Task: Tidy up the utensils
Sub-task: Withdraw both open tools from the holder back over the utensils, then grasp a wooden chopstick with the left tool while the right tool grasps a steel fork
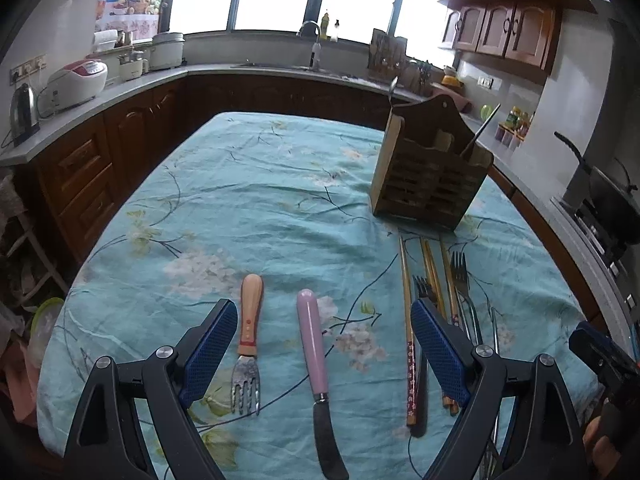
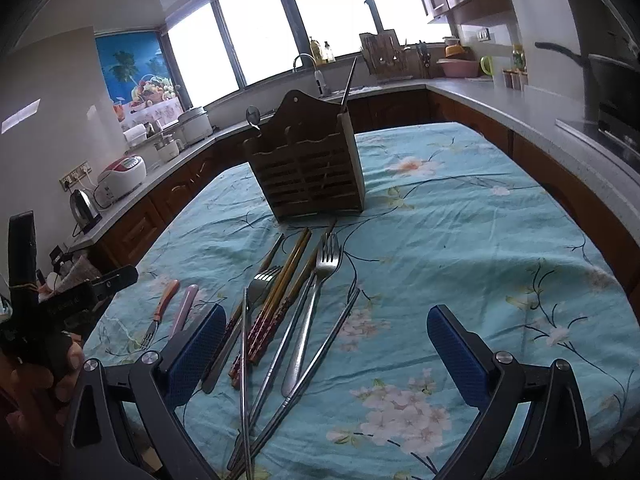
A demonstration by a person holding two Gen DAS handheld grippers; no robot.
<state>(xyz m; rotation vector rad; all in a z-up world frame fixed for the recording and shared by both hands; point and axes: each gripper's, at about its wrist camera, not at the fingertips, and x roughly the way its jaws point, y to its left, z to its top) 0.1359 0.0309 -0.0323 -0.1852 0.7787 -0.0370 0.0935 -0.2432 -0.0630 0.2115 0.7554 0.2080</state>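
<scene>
In the left wrist view we see the left gripper [image 1: 324,344] at the bottom of the frame, jaws spread wide with nothing between the pads. Between its blue fingers [image 1: 210,354], on the desk [image 1: 240,200], lie a wooden-handled fork [image 1: 249,344] near the left finger and a pink-handled knife [image 1: 316,368] at centre, apart from each other and touching neither finger. Just left of the right finger lies a chopstick [image 1: 408,332]; behind that finger a heap of chopsticks and forks [image 1: 452,280] runs up toward the holder [image 1: 428,172] in the upper right, which stands upright with a utensil leaning out of it.

In the right wrist view the right gripper [image 2: 326,354] is likewise wide open and holds nothing. The heap fans out beside its left finger, in the lower centre of the frame, some steel handles reaching between the fingers. The holder stands beyond the heap, centre frame. The fork and knife lie at lower left, close to the left gripper's black body.
</scene>
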